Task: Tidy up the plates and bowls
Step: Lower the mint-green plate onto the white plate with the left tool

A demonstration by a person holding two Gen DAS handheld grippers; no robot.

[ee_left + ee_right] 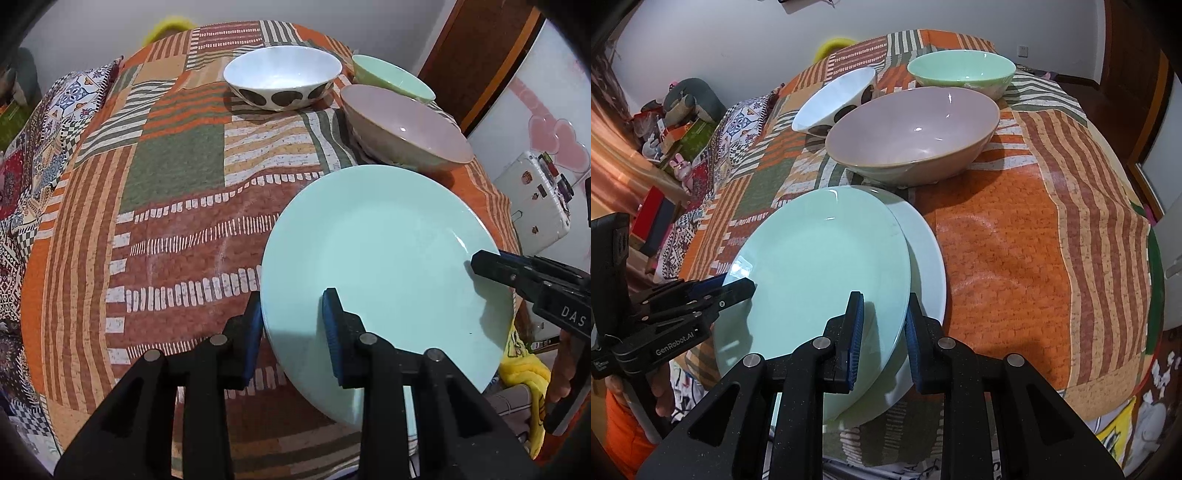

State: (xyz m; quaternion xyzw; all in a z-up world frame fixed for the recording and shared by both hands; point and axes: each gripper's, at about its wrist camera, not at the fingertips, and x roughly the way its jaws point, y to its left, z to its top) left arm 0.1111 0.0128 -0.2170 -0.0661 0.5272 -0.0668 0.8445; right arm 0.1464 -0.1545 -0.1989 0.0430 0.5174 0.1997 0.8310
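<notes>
A mint green plate (384, 266) (820, 273) lies tilted over a white plate (929, 266) on the patchwork cloth. My left gripper (291, 325) straddles the green plate's left rim, jaws apart with a gap to the rim. My right gripper (882, 332) straddles its near right rim, jaws also apart; it shows in the left wrist view (491, 266) at the plate's right edge. The left gripper shows at the plate's left edge in the right wrist view (738, 286). Behind stand a pink-beige bowl (406, 125) (912, 136), a white bowl with dark spots (282, 75) (834, 99) and a green bowl (391, 77) (960, 72).
The cloth-covered surface (177, 206) (1052, 221) drops off at the right and near edges. A patterned pillow (55, 122) lies at the left. A white appliance (532, 206) and a wooden door frame (480, 55) stand to the right.
</notes>
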